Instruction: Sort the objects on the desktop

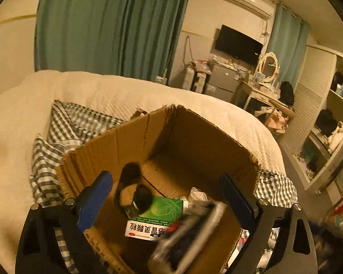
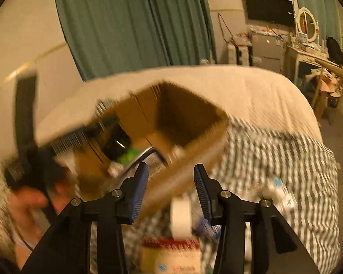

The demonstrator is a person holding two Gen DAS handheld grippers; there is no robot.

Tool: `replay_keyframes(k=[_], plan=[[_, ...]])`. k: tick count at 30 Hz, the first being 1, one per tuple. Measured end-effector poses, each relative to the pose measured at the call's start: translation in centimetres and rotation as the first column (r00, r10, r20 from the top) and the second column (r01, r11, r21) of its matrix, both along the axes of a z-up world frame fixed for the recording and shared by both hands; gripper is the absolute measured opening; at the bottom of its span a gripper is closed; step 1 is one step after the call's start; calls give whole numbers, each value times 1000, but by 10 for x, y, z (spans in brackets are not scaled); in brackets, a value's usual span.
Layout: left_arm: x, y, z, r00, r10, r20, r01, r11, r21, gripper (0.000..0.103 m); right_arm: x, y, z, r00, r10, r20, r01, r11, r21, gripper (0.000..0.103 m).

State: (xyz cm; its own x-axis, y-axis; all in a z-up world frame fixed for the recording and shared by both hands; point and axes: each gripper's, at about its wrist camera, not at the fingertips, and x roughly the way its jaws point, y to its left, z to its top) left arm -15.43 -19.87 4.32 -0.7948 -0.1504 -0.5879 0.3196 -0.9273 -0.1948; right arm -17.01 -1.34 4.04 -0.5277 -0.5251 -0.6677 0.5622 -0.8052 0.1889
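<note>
A bed (image 1: 194, 105) with a cream quilted cover carries a grey-checked cloth (image 1: 66, 123). On that cloth stands an open cardboard box (image 1: 116, 141); small items lie blurred beside the box.

The left wrist view looks steeply down from close above into an open cardboard box (image 1: 162, 150) on a bed (image 1: 125, 91), while the blurred right wrist view faces the same cardboard box (image 2: 183, 118) from lower and just in front, both sharing the bed (image 2: 251, 86) and green curtain (image 1: 107, 22).

Brown cardboard box (image 1: 194, 141), green-and-white medicine carton (image 1: 157, 217), grey-white checked cloth (image 1: 75, 123), teal curtains (image 1: 107, 22).
</note>
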Motion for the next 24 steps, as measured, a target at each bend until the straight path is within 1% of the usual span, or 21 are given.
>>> replay_keyframes(k=[2,4,6,8,9,12,14,15,16,18,20,22,24], plan=[[9,4,8,1000,24,-10,-24,1000,4,99,10,4,-19,999,3,40,-5,998,56,41],[18,6,13,999,23,-31,-22,1000,17,99,24,14,-29,999,-20,45,16,996,89,41],[30,16,17,999,-15,-46,15,1000,7,99,38,32,-34,997,-46,64,41,996,79,41],[43,31,15,999,-39,-26,38,999,-21,99,49,52,-34,995,-82,63,77,994,80,41],[50,41,11,999,-50,-13,50,998,-24,99,54,61,-33,993,-100,58,95,992,84,41],[70,77,-7,989,-145,3,145,989,20,100,66,99,-30,985,-162,52,158,984,83,41],[78,106,-23,971,-236,29,235,972,28,100,71,119,-31,978,-201,54,197,977,75,41],[79,118,-28,965,-257,43,256,966,24,100,74,127,-31,974,-218,57,214,974,70,41],[78,131,-36,959,-272,75,272,962,17,99,77,139,-34,968,-243,58,239,969,64,41],[72,146,-47,952,-282,115,282,959,17,98,77,152,-38,962,-264,69,261,964,49,41],[70,156,-57,953,-273,131,273,962,19,98,76,164,-49,956,-282,83,280,959,40,41],[65,162,-70,956,-251,150,250,968,29,98,72,169,-57,953,-291,88,288,956,50,41],[58,163,-81,957,-228,178,228,973,21,98,67,172,-68,952,-289,99,285,957,53,41]])
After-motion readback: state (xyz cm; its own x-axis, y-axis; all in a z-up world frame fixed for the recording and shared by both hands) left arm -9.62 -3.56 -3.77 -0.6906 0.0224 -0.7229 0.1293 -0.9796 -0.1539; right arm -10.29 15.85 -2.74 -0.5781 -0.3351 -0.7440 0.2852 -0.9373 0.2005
